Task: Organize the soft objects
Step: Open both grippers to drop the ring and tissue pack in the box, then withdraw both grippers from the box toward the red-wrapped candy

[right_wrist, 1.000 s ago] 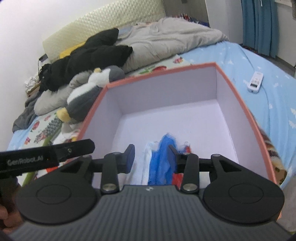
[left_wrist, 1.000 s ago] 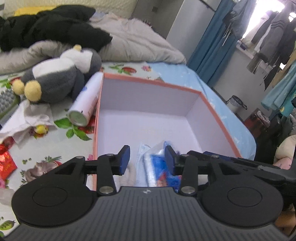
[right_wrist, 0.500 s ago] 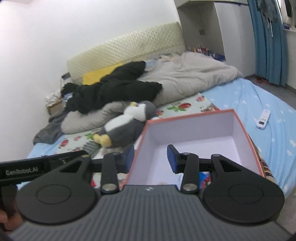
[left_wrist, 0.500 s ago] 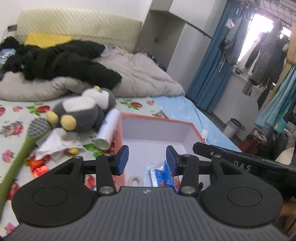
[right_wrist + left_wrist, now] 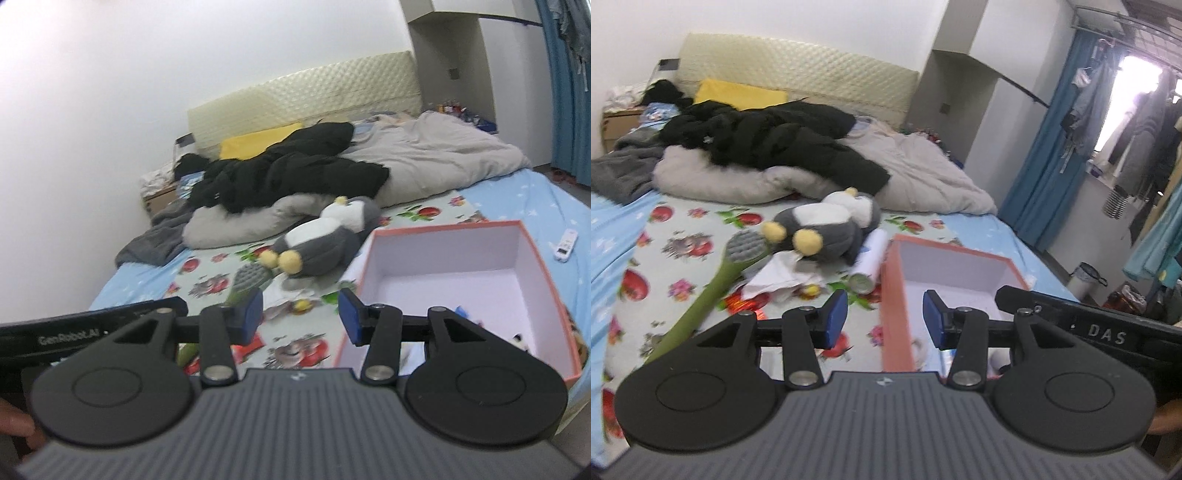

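Note:
A grey and white penguin plush (image 5: 827, 225) (image 5: 325, 236) lies on the fruit-print sheet, left of an orange-rimmed box (image 5: 892, 295) (image 5: 539, 266) with a pale inside. Small packets lie in the box's near end, mostly hidden (image 5: 461, 312). My left gripper (image 5: 884, 320) is open and empty, raised over the box's left wall. My right gripper (image 5: 301, 314) is open and empty, raised over the sheet left of the box.
A white spray can (image 5: 870, 262), crumpled white tissue (image 5: 779, 275) and a green long-handled brush (image 5: 716, 284) lie beside the plush. A black jacket (image 5: 768, 136) and grey duvet (image 5: 923, 173) fill the bed's far end. A white remote (image 5: 564, 249) lies right of the box.
Both grippers have risen and drawn back from inside the box, and both views have swung left. The box looks smaller and the plush and brush show more fully.

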`<state>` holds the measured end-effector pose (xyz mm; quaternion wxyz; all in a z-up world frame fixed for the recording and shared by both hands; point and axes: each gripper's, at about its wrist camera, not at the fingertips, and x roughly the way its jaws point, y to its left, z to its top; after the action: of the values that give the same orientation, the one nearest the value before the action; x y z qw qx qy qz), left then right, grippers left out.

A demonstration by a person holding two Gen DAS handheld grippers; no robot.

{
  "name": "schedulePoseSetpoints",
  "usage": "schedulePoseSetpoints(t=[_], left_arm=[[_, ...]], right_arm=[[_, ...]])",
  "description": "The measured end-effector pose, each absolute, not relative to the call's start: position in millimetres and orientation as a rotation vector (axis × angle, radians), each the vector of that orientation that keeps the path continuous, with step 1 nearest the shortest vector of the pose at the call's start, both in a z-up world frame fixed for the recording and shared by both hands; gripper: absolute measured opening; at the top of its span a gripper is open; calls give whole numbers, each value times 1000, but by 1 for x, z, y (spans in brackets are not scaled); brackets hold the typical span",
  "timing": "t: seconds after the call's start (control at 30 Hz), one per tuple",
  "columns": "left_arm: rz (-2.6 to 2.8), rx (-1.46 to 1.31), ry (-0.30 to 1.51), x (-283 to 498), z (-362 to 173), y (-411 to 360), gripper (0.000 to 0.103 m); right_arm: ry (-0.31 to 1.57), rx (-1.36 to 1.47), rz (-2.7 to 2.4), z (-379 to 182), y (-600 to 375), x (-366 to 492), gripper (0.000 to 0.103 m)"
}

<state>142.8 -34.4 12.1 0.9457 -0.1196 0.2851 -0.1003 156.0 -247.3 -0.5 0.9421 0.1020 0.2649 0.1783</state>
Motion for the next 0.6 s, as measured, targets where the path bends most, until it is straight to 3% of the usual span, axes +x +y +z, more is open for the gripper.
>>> schedulePoseSetpoints(t=[0.6], left_arm=[[-37, -276, 685, 73, -43, 17, 51]], right_arm=[[691, 160, 480, -45, -195, 118, 48]])
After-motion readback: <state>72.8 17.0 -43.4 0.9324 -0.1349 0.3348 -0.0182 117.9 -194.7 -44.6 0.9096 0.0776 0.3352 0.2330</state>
